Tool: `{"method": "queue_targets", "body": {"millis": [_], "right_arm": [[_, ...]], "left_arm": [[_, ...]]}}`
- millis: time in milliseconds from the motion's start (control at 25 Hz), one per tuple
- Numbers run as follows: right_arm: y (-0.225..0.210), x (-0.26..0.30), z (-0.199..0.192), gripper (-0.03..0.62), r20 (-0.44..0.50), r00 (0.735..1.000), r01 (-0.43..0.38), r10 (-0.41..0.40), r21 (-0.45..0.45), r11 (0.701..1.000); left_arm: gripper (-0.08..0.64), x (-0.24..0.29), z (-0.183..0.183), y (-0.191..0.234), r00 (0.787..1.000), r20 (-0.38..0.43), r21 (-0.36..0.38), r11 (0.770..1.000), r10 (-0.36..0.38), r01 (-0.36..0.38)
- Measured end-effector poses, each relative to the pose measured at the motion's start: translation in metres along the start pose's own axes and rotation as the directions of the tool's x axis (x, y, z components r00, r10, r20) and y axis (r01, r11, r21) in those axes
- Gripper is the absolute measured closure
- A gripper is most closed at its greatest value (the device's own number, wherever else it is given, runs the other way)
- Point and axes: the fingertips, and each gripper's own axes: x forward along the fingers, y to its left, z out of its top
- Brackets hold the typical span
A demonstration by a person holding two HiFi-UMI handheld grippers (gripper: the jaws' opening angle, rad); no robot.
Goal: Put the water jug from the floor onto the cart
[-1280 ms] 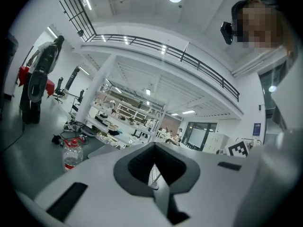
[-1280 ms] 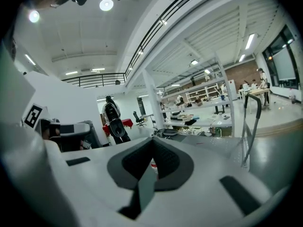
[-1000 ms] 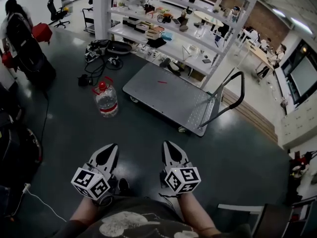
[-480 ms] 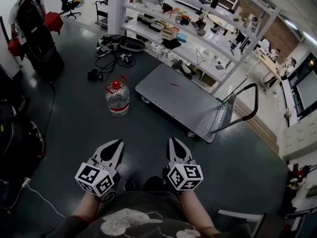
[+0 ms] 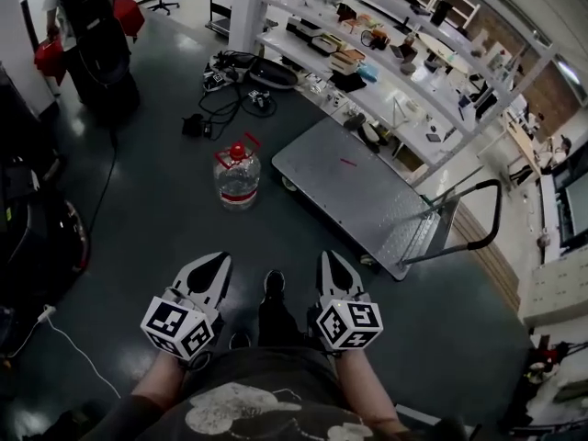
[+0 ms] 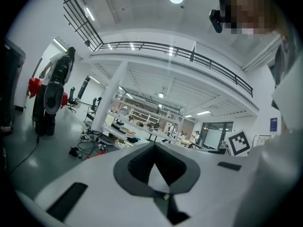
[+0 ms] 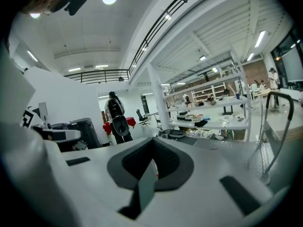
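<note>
The water jug, clear with a red cap, red handle and red band, stands upright on the dark floor ahead of me. To its right is the grey flatbed cart, its black push handle at the right end and its deck bare; it also appears in the right gripper view. My left gripper and right gripper are held side by side close to my body, both short of the jug. Their jaws are together with nothing between them. The pointed tips meet in the left gripper view and in the right gripper view.
Long white shelves loaded with small items run behind the cart. Black cables and gear lie on the floor beyond the jug. A person with red bags stands at the back left. Dark equipment lines the left. My shoe shows between the grippers.
I have walked forward with both grippers. The jug and cart have slid lower and to the right in the head view and look nearer. A shoe has come into view between the grippers.
</note>
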Motion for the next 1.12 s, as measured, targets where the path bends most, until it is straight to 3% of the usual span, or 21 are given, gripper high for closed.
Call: {"method": "queue_targets", "body": {"millis": [320, 680, 920, 1120], "right_arm": [[-0.019, 0.098, 0.002, 0.6, -0.044, 0.996, -0.071, 0.072, 0.02, 0.997], [-0.113, 0.205, 0.041, 0.6, -0.072, 0.995, -0.062, 0.066, 0.05, 0.997], [-0.153, 0.27, 0.06, 0.6, -0.104, 0.99, -0.099, 0.099, 0.003, 0.995], [-0.15, 0.318, 0.064, 0.6, -0.148, 0.963, -0.224, 0.225, 0.024, 0.974]], "left_arm": [[0.551, 0.06, 0.004, 0.052, 0.996, -0.03, -0.012, 0.996, 0.083, -0.083], [0.552, 0.183, 0.032, 0.098, 0.988, -0.033, -0.032, 0.988, 0.148, -0.149], [0.552, 0.236, 0.041, 0.122, 0.97, -0.052, -0.029, 0.971, 0.236, -0.237], [0.552, 0.258, 0.043, 0.142, 0.954, -0.069, -0.024, 0.956, 0.29, -0.292]]}}
